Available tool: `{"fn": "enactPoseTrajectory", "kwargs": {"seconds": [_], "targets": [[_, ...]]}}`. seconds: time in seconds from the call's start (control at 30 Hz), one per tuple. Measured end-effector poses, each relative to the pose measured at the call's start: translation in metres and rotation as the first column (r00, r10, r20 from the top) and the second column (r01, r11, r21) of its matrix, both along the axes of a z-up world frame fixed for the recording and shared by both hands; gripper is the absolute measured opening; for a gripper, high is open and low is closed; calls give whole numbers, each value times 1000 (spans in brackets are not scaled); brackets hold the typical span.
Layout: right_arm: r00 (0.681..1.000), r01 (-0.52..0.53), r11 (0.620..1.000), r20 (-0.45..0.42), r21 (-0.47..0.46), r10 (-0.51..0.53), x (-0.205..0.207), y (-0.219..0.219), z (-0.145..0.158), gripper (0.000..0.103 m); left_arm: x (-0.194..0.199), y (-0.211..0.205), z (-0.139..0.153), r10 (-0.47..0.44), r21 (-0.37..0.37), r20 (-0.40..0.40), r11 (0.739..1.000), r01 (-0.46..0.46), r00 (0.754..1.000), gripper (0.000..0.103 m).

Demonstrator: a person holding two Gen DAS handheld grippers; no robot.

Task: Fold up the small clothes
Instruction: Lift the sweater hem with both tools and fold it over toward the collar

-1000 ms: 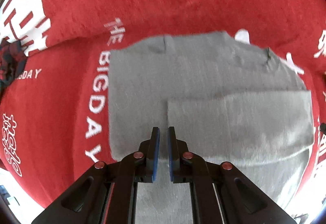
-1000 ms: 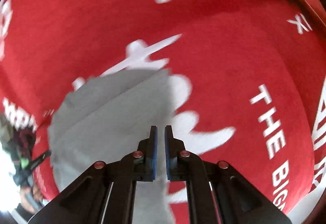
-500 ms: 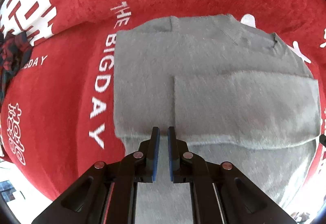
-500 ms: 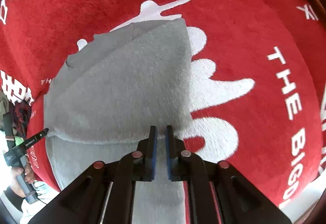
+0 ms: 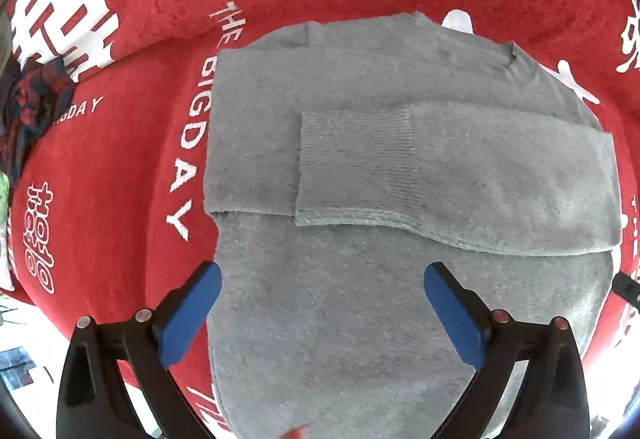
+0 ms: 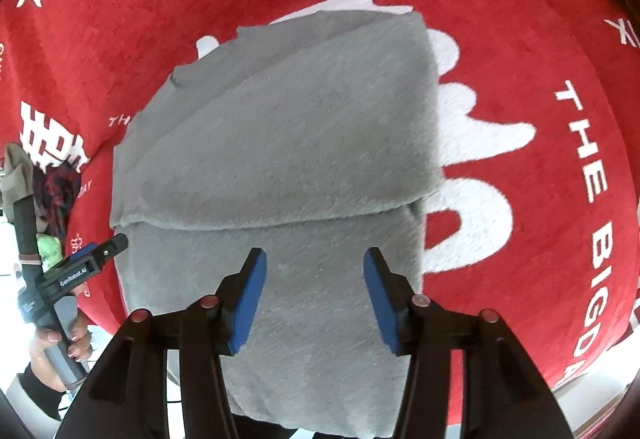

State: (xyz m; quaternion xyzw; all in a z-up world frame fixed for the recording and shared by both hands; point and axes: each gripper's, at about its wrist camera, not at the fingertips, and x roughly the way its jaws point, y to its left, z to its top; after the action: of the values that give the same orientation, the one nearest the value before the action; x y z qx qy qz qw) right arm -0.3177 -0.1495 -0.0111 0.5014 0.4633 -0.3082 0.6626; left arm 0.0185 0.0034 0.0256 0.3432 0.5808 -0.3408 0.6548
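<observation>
Showing ribbed cuff (image 5: 356, 163) on grey sweater (image 5: 360, 299), left view only

Right gripper (image 6: 314, 293) hangs over the grey sweater (image 6: 280, 143), blue fingers (image 6: 248, 299) spread wide, nothing between them. The sweater lies folded on the red cloth (image 6: 520, 51). Left gripper (image 6: 86, 265) sits at its left edge.

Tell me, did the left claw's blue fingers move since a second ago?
Yes. The left claw has opened: its blue fingers, nearly touching before, now stand wide apart over the grey sweater, which lies on the red blanket.
</observation>
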Motion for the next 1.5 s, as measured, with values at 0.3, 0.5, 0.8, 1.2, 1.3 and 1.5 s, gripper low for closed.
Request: {"fn": "enactPoseTrajectory", "kwargs": {"seconds": [0.3,0.5,0.8,1.2,1.3,1.5], "targets": [[999,-45,999,28,29,45,-9,3,3,68,-19,-6,-3,26,27,13,999,-26,1000,101],[997,-66,996,46,52,63,-18,0,0,68,-36,1,-1,48,22,10,999,-48,999,101],[995,-88,994,62,66,84,-20,0,0,68,-47,14,5,67,17,4,998,-67,998,102],[988,-5,993,151,118,-13,-30,26,-3,86,-37,58,-2,95,-23,-92,995,-97,991,102],[983,11,992,182,125,-34,-33,37,-3,86,-33,80,-7,102,-23,-99,994,-105,990,102],[984,-17,994,180,109,-3,-39,78,-9,89,-27,141,-15,105,-23,-145,994,-109,984,101]]}}
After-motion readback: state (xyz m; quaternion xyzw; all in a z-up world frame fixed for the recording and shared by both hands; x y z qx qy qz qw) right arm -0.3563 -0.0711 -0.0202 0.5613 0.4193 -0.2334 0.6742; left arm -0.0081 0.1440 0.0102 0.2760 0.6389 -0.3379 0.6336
